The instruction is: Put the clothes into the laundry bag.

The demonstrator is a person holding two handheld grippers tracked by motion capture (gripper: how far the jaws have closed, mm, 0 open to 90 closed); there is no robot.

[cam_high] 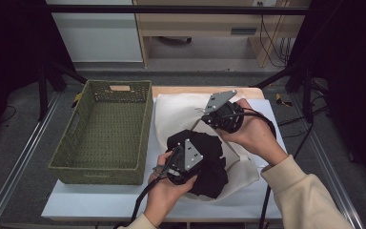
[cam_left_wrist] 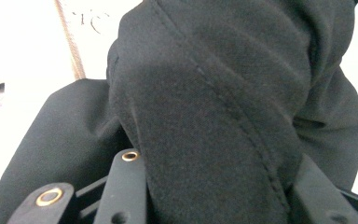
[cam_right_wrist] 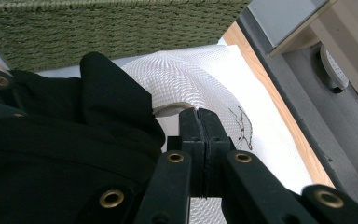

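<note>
1. The left gripper point(cam_high: 181, 164) has a thick fold of the black garment point(cam_left_wrist: 223, 107) bunched between its jaws, clamped on it.
2. The right gripper point(cam_right_wrist: 199, 135) is pinched fully shut on the edge of the white mesh bag point(cam_right_wrist: 186, 79), holding its mouth up.
3. The garment lies half inside the bag on the table point(cam_high: 100, 202), beside the green basket point(cam_high: 105, 129).
4. Best to push the fold deeper while the bag's edge stays taut and lifted, or the cloth could bunch at the mouth.
</note>
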